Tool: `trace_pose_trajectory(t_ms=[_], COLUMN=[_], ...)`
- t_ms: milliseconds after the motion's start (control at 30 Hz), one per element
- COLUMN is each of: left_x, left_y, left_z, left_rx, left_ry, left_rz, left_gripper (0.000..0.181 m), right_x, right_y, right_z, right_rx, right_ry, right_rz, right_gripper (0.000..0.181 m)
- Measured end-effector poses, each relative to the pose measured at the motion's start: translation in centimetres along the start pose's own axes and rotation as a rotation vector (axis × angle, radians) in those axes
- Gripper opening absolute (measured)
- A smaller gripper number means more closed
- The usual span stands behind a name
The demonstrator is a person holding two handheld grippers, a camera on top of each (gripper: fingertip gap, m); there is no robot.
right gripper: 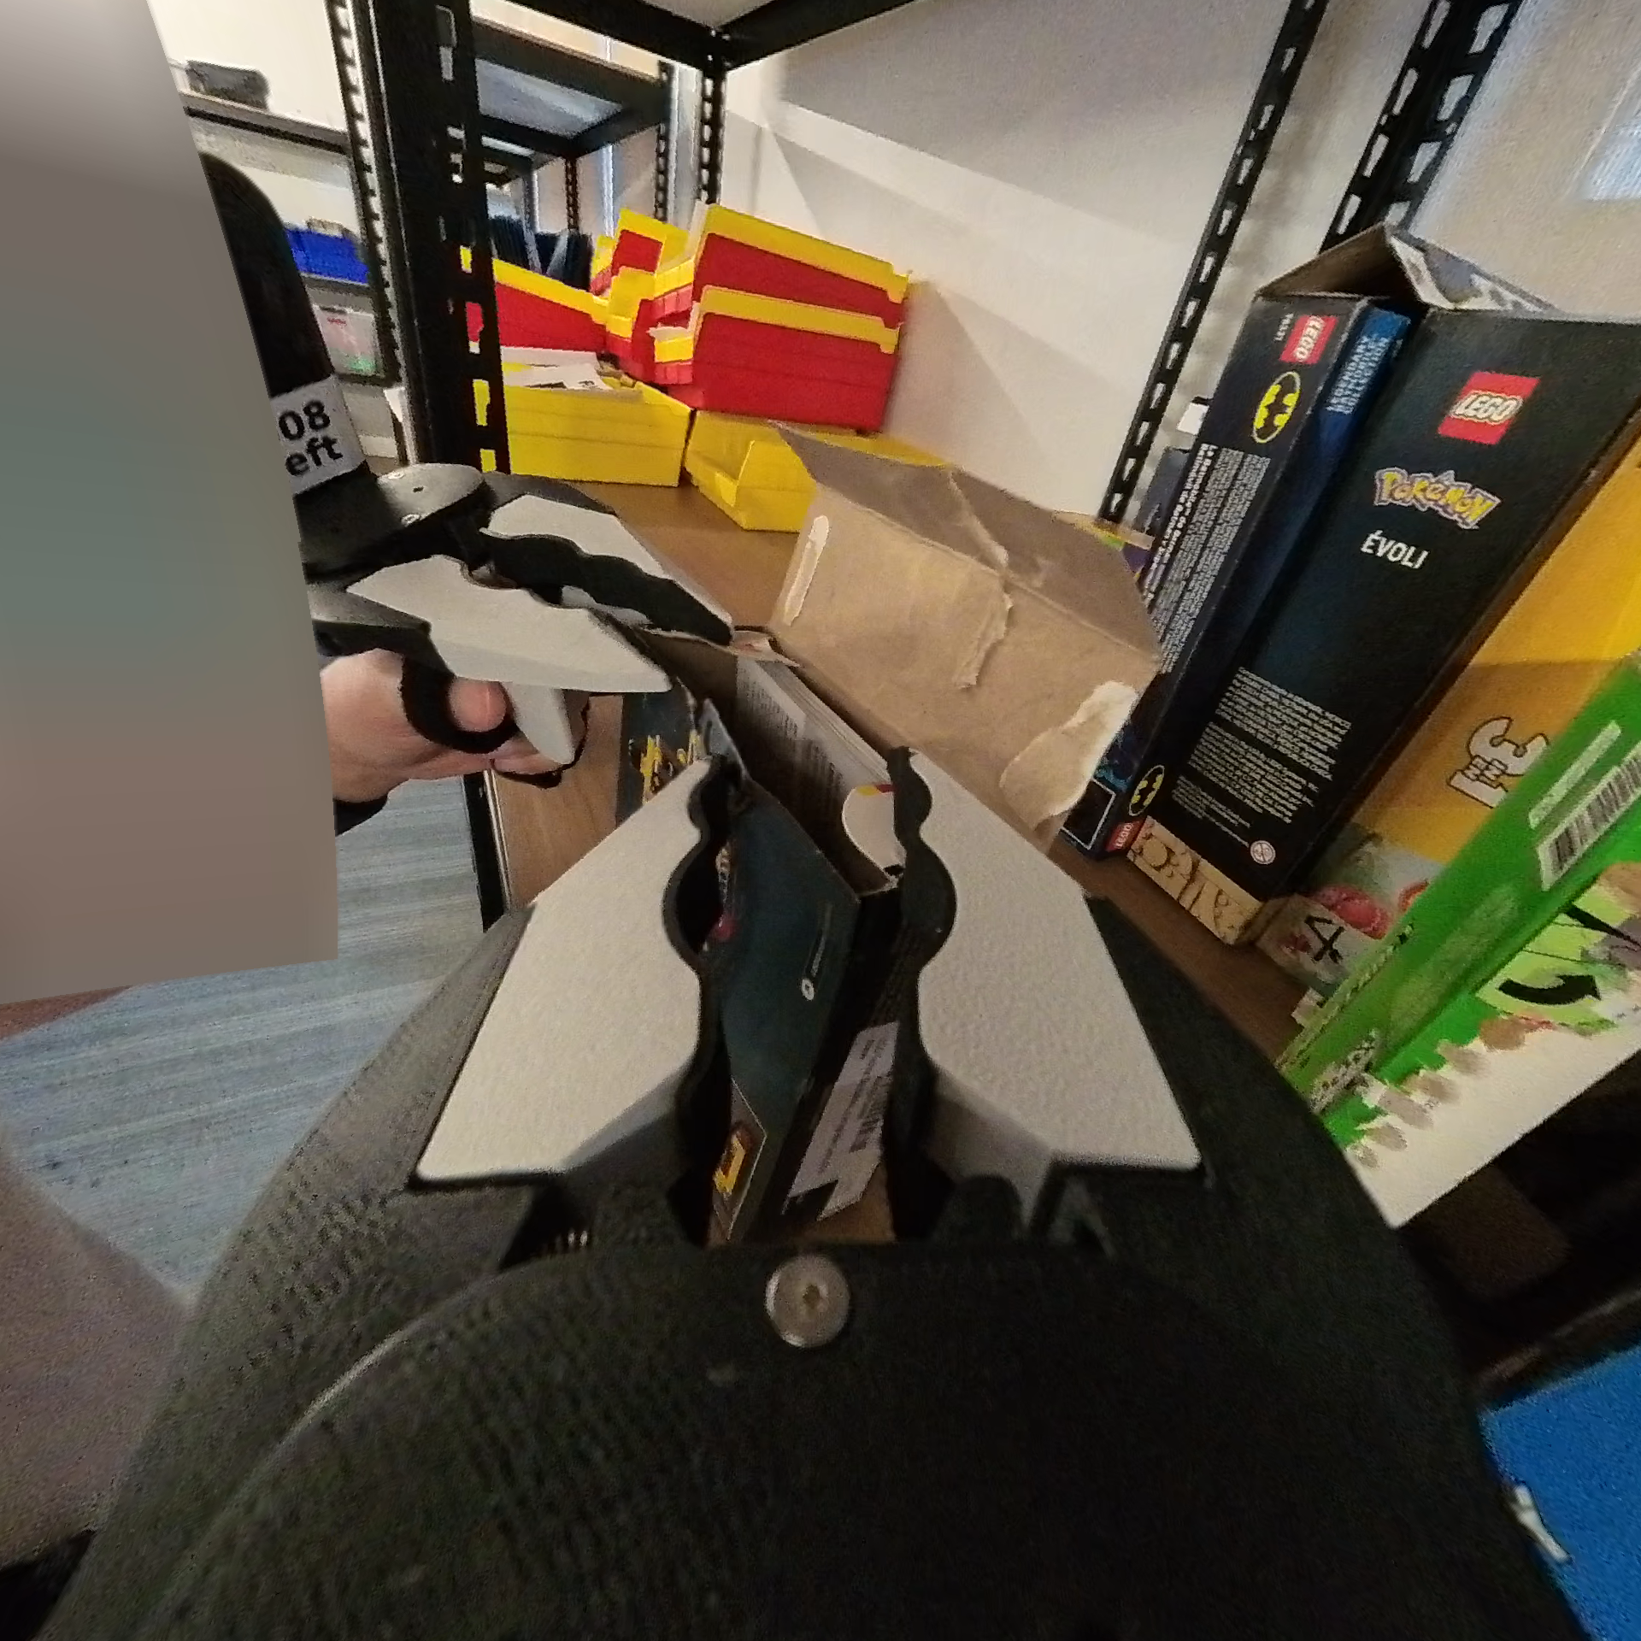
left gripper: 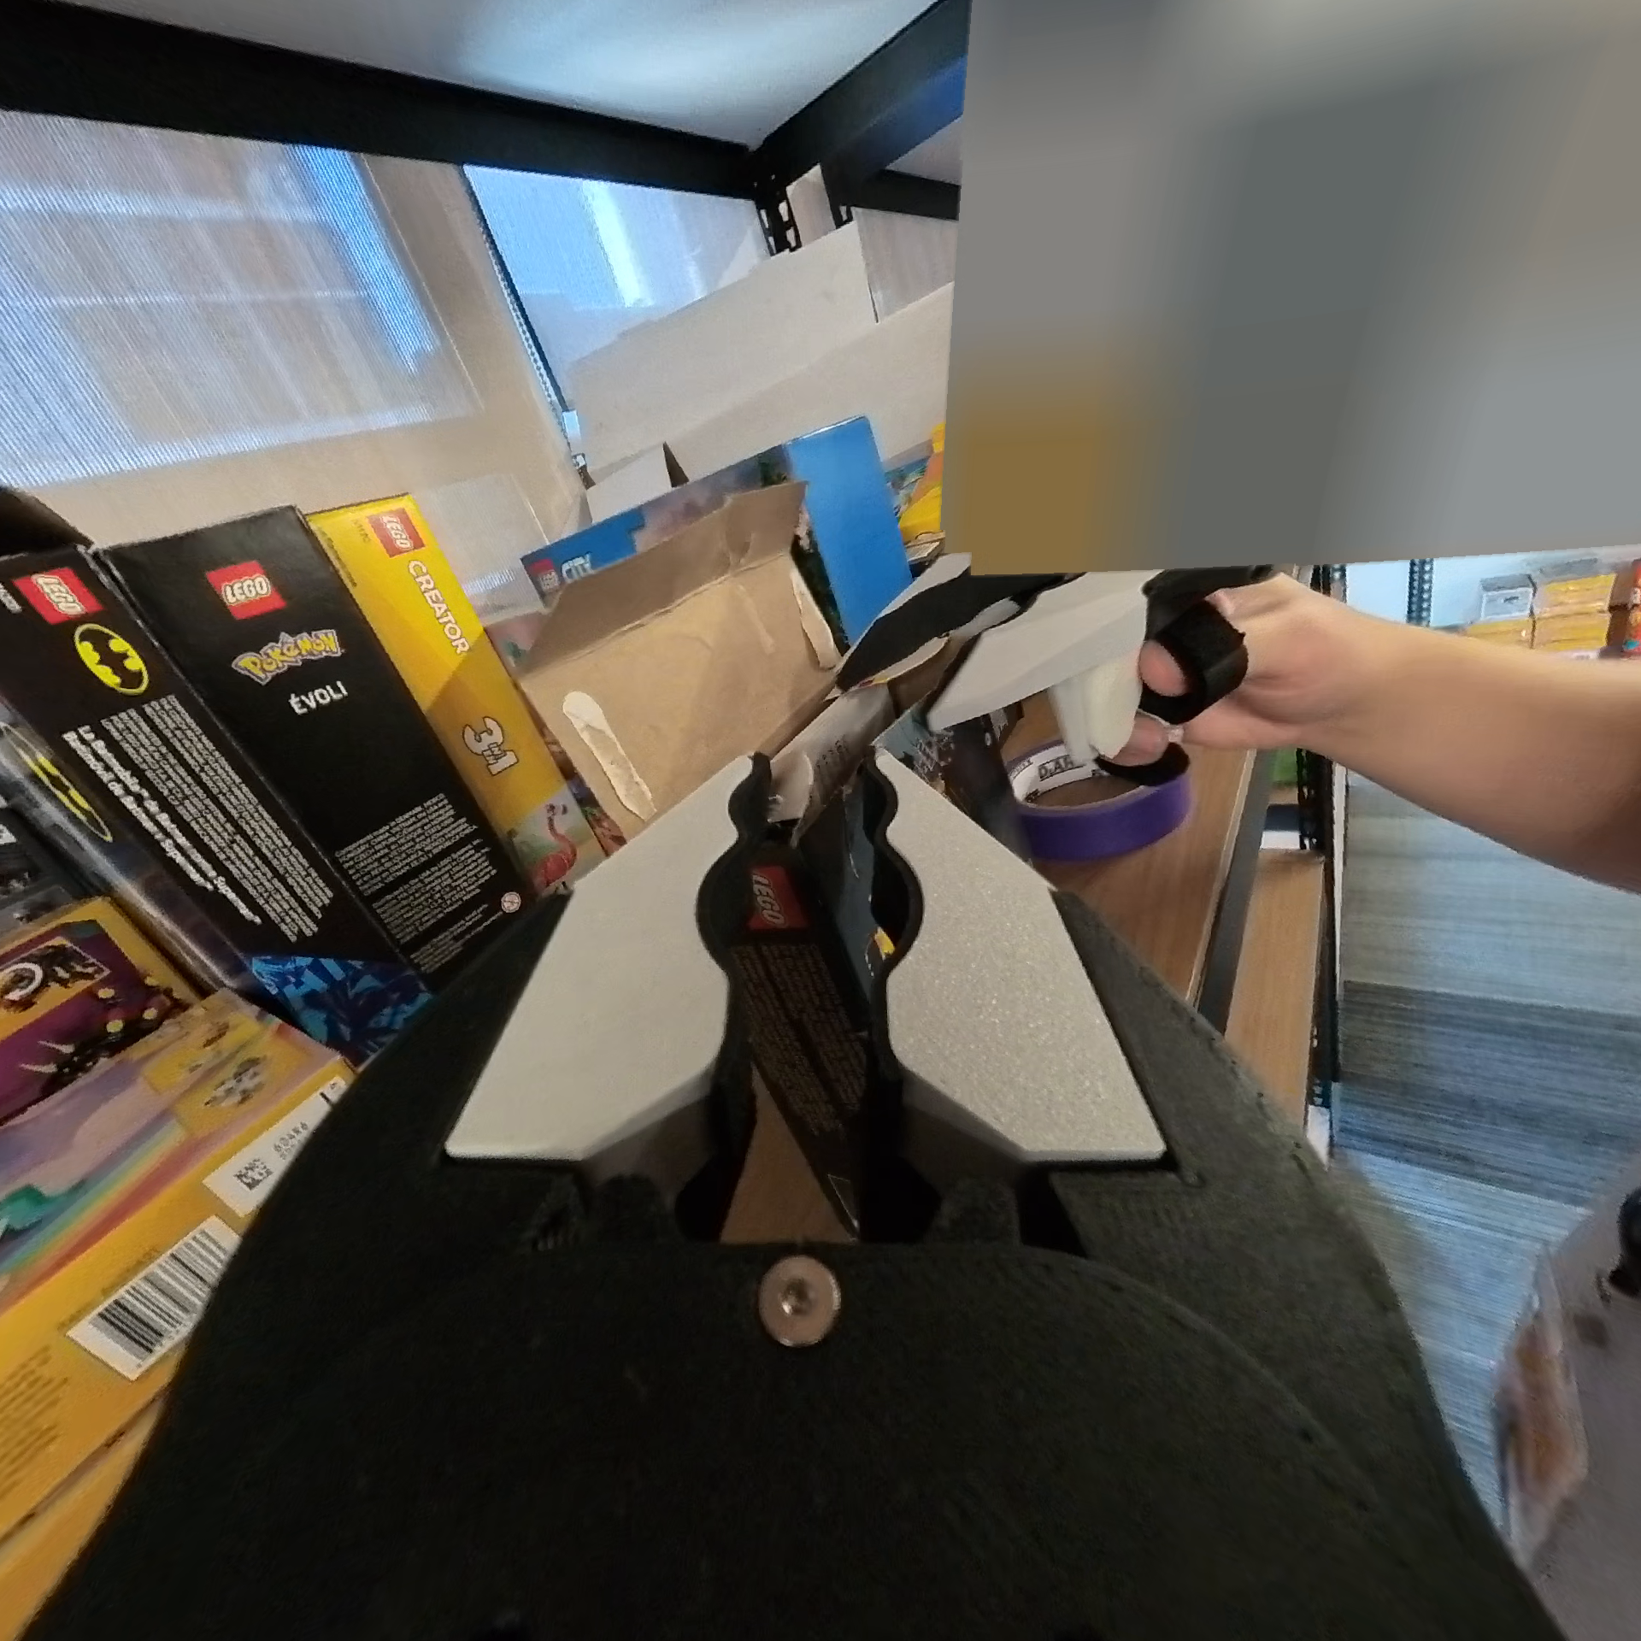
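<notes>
1. Left tongs [left gripper: 817, 799]: clamped on one end of a thin dark box [left gripper: 799, 994], held edge-on between the pads, with a torn white flap at the tips.
2. Right tongs [right gripper: 817, 799]: clamped on the opposite end of the same box. Box spanning the two tongs above a wooden shelf [left gripper: 1145, 888]; contact with the shelf not discernible.
3. Ahead of the left tongs: brown carton [left gripper: 675, 657]. To their left: row of upright boxes [left gripper: 266, 737]. Just beyond the right tongs: purple tape roll [left gripper: 1101, 817].
4. Likely hazard: crushed or buckled cardboard, from a hard squeeze on thin walls.
5. Likely hazard: further tearing at the flap end, from the tongs pulling apart or twisting against each other.
6. Possible hazard: slip and drop, from one grip loosening on the glossy faces.
7. Possible hazard: knocked carton or toppled upright boxes, from a swing of the box's far end.
</notes>
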State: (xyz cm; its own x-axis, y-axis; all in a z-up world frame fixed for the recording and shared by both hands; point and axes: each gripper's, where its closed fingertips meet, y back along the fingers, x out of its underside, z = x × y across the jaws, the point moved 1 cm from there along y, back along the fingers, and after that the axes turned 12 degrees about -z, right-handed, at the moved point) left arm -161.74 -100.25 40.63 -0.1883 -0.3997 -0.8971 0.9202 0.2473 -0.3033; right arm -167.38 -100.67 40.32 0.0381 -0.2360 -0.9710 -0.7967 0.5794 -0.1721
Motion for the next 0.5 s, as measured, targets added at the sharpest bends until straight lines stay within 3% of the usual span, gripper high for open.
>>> trace_pose_trajectory(t_ms=[167, 400, 500], left_x=[-0.5, -4.7, -5.8], left_y=[0.1, 1.7, 1.4], left_z=[0.2, 1.6, 3.3], left_rx=[-0.002, -0.056, -0.066], left_ry=[0.060, -0.002, 0.016], left_rz=[-0.004, -0.124, -0.116], left_gripper=[0.013, 0.031, 0.044], right_x=[0.0, 0.0, 0.0], right_y=[0.0, 0.0, 0.0], right_z=[0.0, 0.0, 0.0], right_rx=[-0.005, -0.009, -0.015], right_ry=[-0.010, -0.009, -0.020], right_rz=[0.005, 0.003, -0.002], right_gripper=[0.037, 0.036, 0.037])
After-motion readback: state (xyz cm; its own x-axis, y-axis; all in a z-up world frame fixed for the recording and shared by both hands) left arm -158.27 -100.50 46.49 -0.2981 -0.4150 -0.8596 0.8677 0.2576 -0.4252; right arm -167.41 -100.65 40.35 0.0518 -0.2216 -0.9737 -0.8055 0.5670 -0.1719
